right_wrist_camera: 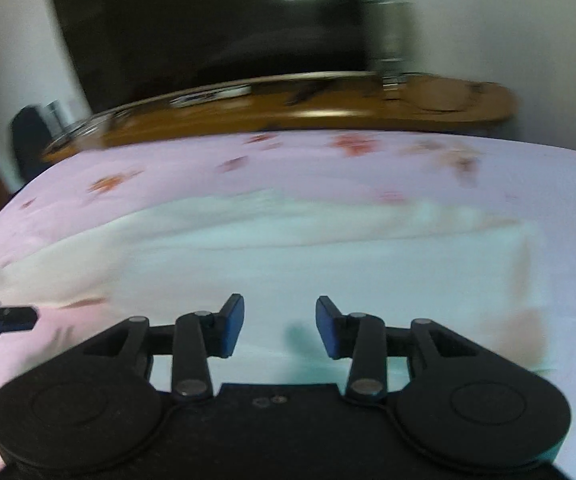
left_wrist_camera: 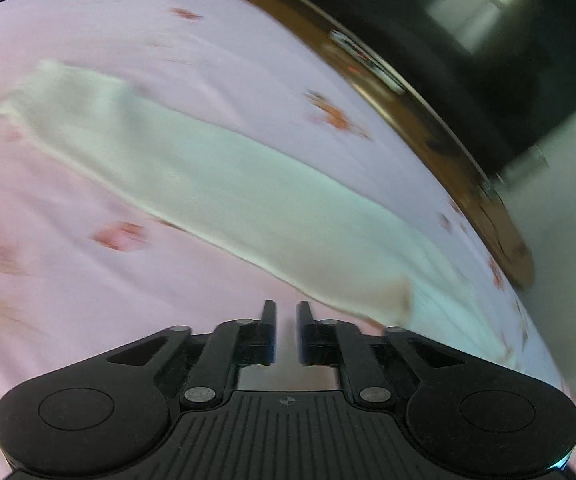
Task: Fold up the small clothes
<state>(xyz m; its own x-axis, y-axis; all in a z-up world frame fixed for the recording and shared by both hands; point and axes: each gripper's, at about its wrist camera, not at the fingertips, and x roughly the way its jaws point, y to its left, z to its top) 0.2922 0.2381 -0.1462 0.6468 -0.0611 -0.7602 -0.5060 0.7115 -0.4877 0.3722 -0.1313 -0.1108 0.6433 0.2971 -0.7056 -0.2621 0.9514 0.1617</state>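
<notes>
A small white garment [left_wrist_camera: 216, 184] lies flat as a long strip on a pink flowered sheet [left_wrist_camera: 88, 280]. My left gripper [left_wrist_camera: 286, 312] hovers over the sheet just short of the garment's near edge, with a narrow gap between the fingers and nothing in it. In the right wrist view the same white garment [right_wrist_camera: 308, 248] spreads wide under my right gripper [right_wrist_camera: 280, 312], which is open and empty above the cloth. The left gripper's tip [right_wrist_camera: 12, 316] shows at the left edge there. Both views are blurred.
The sheet covers a bed. Beyond its far edge runs a brown wooden board [right_wrist_camera: 288, 108], with a dark screen [right_wrist_camera: 208, 32] and a pale wall [right_wrist_camera: 528, 20] behind. The board also shows in the left wrist view [left_wrist_camera: 440, 120].
</notes>
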